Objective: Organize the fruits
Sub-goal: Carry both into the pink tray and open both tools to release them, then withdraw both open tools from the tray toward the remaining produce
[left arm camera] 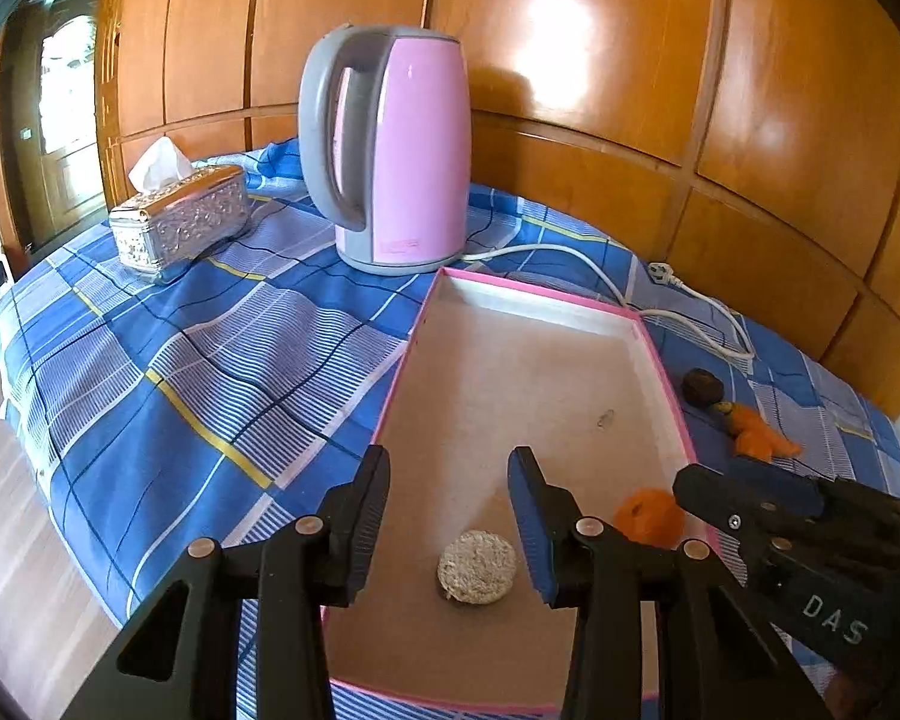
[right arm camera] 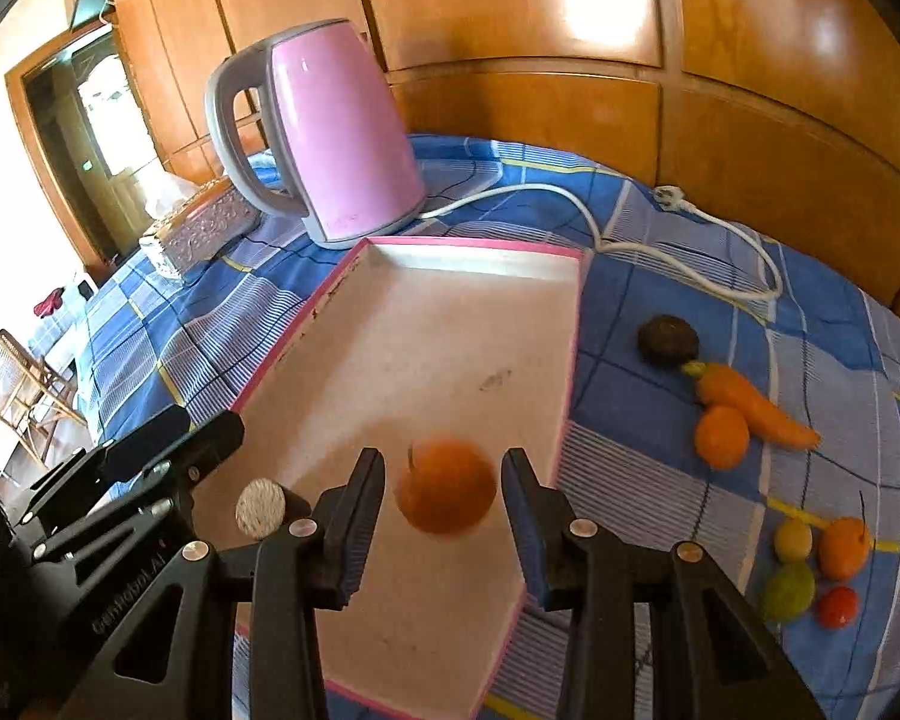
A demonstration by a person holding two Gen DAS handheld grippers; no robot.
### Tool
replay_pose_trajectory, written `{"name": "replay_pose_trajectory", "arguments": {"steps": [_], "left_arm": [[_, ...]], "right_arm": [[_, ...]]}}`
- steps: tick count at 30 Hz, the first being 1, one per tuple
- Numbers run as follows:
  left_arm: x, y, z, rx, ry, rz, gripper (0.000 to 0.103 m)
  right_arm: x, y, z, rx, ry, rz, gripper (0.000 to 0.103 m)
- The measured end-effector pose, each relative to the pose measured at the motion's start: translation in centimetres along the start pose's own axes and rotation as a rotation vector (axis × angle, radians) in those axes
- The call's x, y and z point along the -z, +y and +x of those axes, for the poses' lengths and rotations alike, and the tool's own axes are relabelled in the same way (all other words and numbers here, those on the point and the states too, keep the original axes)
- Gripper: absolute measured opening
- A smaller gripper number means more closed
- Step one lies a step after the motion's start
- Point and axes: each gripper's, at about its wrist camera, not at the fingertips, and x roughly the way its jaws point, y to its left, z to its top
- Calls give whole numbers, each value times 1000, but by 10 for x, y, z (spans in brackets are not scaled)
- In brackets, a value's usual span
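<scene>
A pink-rimmed tray (left arm camera: 546, 294) (right arm camera: 468, 246) lies on the blue checked cloth. In it are a round beige fruit (left arm camera: 477, 566) (right arm camera: 260, 507) and an orange fruit (right arm camera: 447, 492) (left arm camera: 648, 516), which looks blurred. My left gripper (left arm camera: 450, 504) is open above the beige fruit and holds nothing. My right gripper (right arm camera: 444, 498) is open, its fingers on either side of the orange fruit without touching it. Right of the tray lie a dark fruit (right arm camera: 668, 341), a carrot (right arm camera: 750, 405), an orange (right arm camera: 720, 437) and a cluster of small fruits (right arm camera: 810, 570).
A pink kettle (left arm camera: 402, 150) (right arm camera: 330, 132) stands behind the tray, its white cord (right arm camera: 690, 228) looping to the right. A silver tissue box (left arm camera: 180, 222) sits at the back left. Wooden panels (left arm camera: 630, 60) close the far side. The table edge drops to the floor on the left.
</scene>
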Motion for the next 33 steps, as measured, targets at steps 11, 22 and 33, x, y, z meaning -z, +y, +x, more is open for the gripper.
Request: {"name": "replay_pose_trajectory", "arguments": {"steps": [11,22,33], "left_arm": [[8,-28,-16,50,0,63,42],[21,-63,-26,110,17,142,42],[33,-92,-29,175,42,208,42]], "right_arm": [[19,-11,-36,77,-61,2,41],[39,-31,-50,144,-61,37,41],[62,-64,-66,217,-61,100,41]]}}
